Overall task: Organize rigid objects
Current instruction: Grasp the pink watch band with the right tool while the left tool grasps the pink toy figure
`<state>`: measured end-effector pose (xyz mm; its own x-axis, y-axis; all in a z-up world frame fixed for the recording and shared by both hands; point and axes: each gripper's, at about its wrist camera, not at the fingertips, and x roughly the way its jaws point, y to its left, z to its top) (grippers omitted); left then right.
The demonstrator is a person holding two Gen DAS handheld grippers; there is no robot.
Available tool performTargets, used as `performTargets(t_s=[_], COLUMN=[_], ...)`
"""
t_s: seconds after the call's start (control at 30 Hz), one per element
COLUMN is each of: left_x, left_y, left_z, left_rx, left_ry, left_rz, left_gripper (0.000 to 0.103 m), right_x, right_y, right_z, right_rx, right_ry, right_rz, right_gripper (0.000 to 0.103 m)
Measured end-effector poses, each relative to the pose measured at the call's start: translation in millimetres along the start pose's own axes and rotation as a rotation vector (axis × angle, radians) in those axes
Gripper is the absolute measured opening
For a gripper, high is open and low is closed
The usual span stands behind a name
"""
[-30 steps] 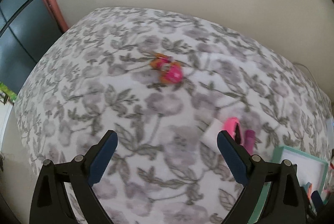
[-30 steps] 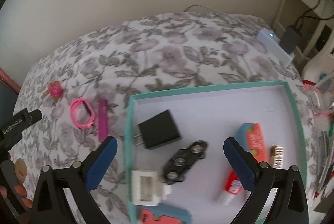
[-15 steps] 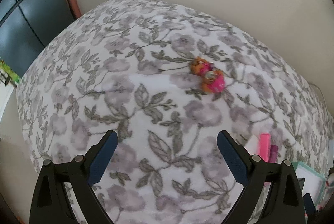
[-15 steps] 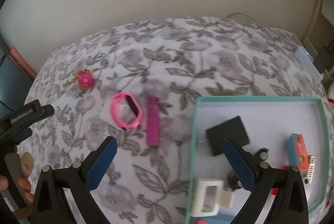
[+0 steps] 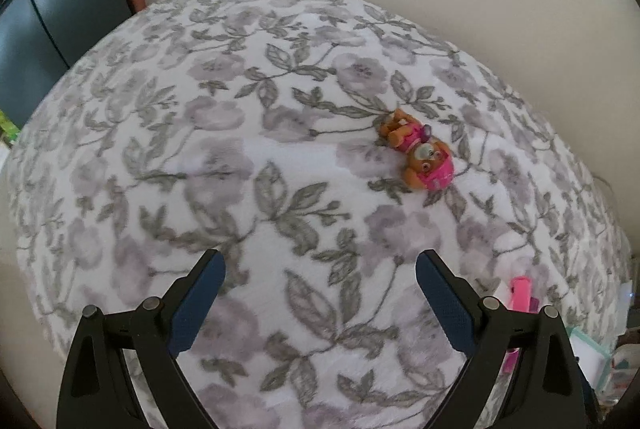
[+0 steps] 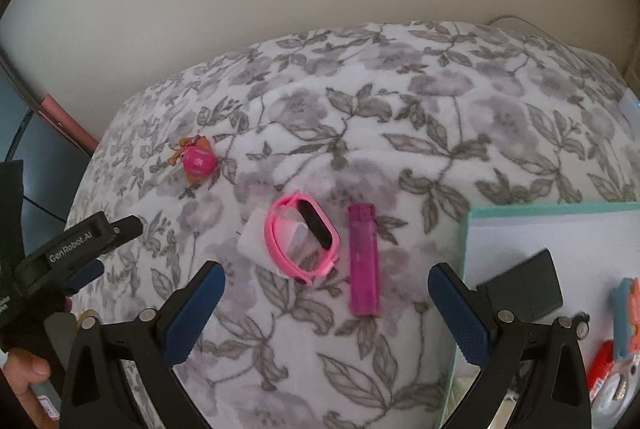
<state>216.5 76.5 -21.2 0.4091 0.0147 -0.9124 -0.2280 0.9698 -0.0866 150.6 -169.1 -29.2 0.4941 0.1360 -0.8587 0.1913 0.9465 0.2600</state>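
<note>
Lying ahead of open left tongs (image 5: 320, 293), rightward: dog toy (image 5: 418, 156).

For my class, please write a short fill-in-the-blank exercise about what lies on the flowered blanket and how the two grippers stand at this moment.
1. The pink watch lies on the floral blanket directly beside a purple ____.
2. The black charger lies inside the tray whose rim is ____ in colour.
3. The toy figure wears a ____ outfit.
4. The left gripper and the right gripper both hold ____.

Missing words: lighter; teal; pink; nothing
</note>
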Motion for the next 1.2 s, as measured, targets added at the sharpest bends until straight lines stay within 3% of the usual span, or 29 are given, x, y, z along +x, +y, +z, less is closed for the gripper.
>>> performTargets(t_s=[0.17,0.4,0.77,1.1,1.2], left_x=[12.4,24.2,41.9,56.1,59.6], left_y=[-2.1,-15.6,-43.6,-68.2,-70.5], left_z=[7.5,27.3,46.1,52.2,53.3], left_rx=[-0.026,0.014,0.160,0.269,0.284], left_ry=[0.014,-0.017,-0.032,-0.068,-0.077], left_rz=[-0.040,-0.083,-0.116,-0.119,-0.122], left_gripper=[0.096,0.096,0.096,0.096,0.096], right_x=[11.5,26.3,50.0,64.8,67.6], right_y=[4.7,13.9,18.0,11.7,7.2], right_z=[10.8,24.9,31.4,32.5,32.4], right_rx=[0.005,-0.026,-0.049,-0.032,-0.015], right_ry=[0.024,0.049,0.103,0.154,0.161], right_rz=[0.018,0.029,0.064,0.109,0.137], right_gripper=[0.101,0.095,0.083,0.065,0.065])
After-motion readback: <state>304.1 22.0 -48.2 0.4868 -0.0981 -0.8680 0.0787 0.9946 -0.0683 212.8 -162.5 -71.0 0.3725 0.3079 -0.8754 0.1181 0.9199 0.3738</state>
